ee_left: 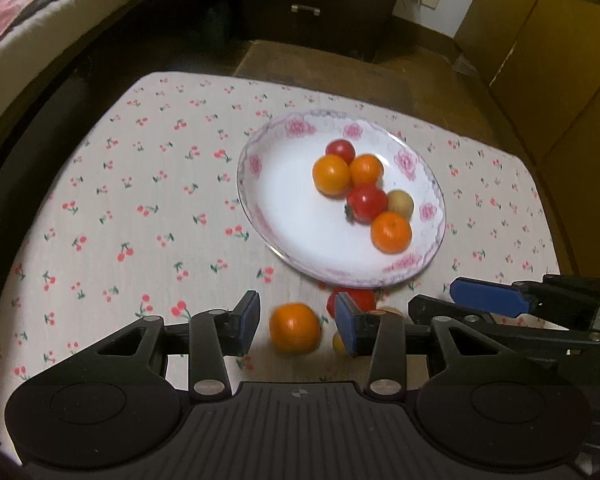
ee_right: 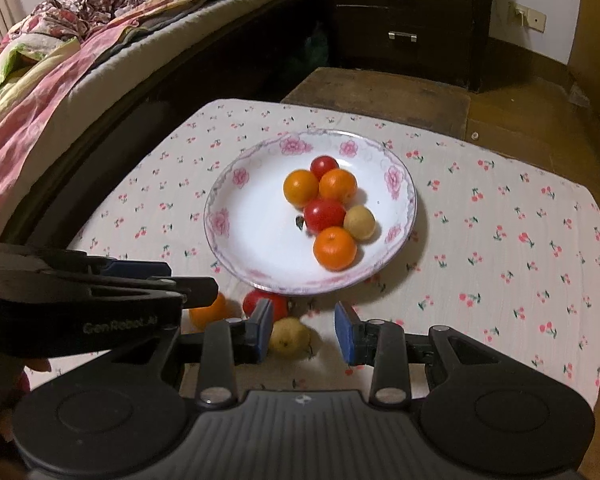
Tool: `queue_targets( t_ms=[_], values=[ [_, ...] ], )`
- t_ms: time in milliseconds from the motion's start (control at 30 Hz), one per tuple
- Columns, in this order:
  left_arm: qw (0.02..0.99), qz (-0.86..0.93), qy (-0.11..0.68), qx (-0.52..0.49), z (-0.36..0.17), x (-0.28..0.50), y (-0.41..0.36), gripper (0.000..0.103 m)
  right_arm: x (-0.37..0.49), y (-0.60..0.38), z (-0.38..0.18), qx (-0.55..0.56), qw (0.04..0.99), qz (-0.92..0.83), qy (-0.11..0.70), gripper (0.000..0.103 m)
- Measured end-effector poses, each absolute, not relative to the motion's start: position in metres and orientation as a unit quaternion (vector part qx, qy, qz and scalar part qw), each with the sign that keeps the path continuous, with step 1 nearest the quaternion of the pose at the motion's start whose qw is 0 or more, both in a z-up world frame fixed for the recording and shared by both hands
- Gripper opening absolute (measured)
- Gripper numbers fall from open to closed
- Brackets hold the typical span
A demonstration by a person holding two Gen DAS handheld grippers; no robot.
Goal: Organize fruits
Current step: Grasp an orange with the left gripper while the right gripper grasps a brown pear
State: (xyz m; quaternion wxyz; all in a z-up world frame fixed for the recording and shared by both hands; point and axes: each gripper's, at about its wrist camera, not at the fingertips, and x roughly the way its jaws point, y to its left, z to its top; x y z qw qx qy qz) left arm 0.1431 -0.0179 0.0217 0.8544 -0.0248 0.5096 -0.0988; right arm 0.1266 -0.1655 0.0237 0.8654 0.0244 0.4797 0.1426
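Near the table's front edge your left gripper (ee_left: 296, 326) tilts down, jaws apart around an orange (ee_left: 295, 328), not pressing | right gripper (ee_right: 303, 332) open beside a pear (ee_right: 289, 336) | plate (ee_left: 284, 200) mid-table holds six fruits.

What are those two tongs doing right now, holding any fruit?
Left tongs: open around the loose orange on the cloth, pads not touching it.
Right tongs: open, holding nothing; the yellow fruit lies between them.

Left tongs (ee_right: 140, 280) half hide the loose orange (ee_right: 210, 312); the loose tomato (ee_left: 354, 300) sits partly behind a pad
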Motion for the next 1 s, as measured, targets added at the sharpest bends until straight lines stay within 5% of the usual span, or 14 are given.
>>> queue_targets(
  t_ms=[1000],
  values=[
    [0.839,-0.081,0.538,-0.018,-0.007,0.145,-0.018,0.040,0.133,-0.166,0.003,0.057,0.844,0.150,0.511,0.034]
  ],
)
